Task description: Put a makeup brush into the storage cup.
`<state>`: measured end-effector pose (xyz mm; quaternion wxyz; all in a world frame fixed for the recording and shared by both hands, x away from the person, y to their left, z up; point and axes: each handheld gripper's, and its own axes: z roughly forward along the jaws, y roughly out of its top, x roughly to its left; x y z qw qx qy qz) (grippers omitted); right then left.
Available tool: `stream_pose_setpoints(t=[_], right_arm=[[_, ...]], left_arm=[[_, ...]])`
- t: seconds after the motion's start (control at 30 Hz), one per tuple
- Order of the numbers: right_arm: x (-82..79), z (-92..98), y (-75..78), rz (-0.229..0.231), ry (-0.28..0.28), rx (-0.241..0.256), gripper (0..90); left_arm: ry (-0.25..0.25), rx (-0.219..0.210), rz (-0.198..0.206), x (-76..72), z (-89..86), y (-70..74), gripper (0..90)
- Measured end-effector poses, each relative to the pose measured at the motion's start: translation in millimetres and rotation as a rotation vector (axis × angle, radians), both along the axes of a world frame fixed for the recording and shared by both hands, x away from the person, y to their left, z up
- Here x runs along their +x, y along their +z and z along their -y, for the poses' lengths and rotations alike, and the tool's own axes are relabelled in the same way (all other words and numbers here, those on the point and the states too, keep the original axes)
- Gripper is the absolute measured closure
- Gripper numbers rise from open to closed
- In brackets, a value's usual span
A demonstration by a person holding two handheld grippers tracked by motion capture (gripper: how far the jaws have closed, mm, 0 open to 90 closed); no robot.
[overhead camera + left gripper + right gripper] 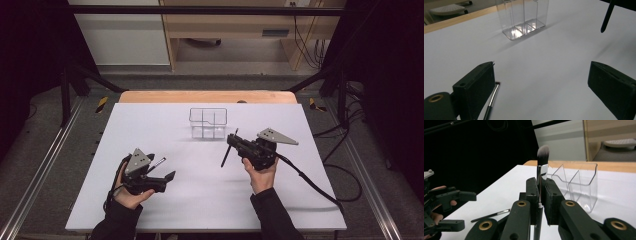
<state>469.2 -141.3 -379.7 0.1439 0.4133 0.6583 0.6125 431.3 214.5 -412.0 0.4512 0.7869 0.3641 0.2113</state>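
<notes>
Right gripper [541,195] clamps makeup brush [542,167] upright, near clear organizer [579,185].
Left gripper [159,176] open, empty, low over desk [200,200]; thin brush [491,101] lies just beside it.

Clear plastic, matt black, shiny metal

Glossy transparent plastic organiser [208,122]; beside it, a matt white counter [200,200] sheet with wooden edge; makeup brush [541,167] has soft bristles, polished metal ferrule.

In the left gripper view we lose the thin black-handled silver-ferruled brush [491,101] behind a jaw and the bottom edge.
</notes>
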Motion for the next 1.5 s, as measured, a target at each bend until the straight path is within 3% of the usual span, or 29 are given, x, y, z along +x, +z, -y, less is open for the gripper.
stream_pose_setpoints(t=[0.2, 0.63, 1.07, 1.5], right_arm=[[14.1, -11.0, 17.8, 0.025, -0.017, -0.039, 83.7], [44.2, -29.0, 37.5, 0.062, -0.060, -0.108, 83.7], [72.5, -40.2, 46.6, 0.078, -0.113, -0.140, 83.7], [96.2, -46.5, 59.3, 0.109, -0.163, -0.136, 83.8]], left_arm=[[0.014, -0.002, 0.005, 2.4, -8.9, 0.8, 6.1], [0.013, -0.010, 0.003, 5.3, -17.4, 1.0, 5.9], [0.001, 0.001, -0.007, 7.1, -16.9, -0.6, 5.8], [-0.001, 0.004, -0.008, 7.6, -17.6, -0.5, 5.8]])
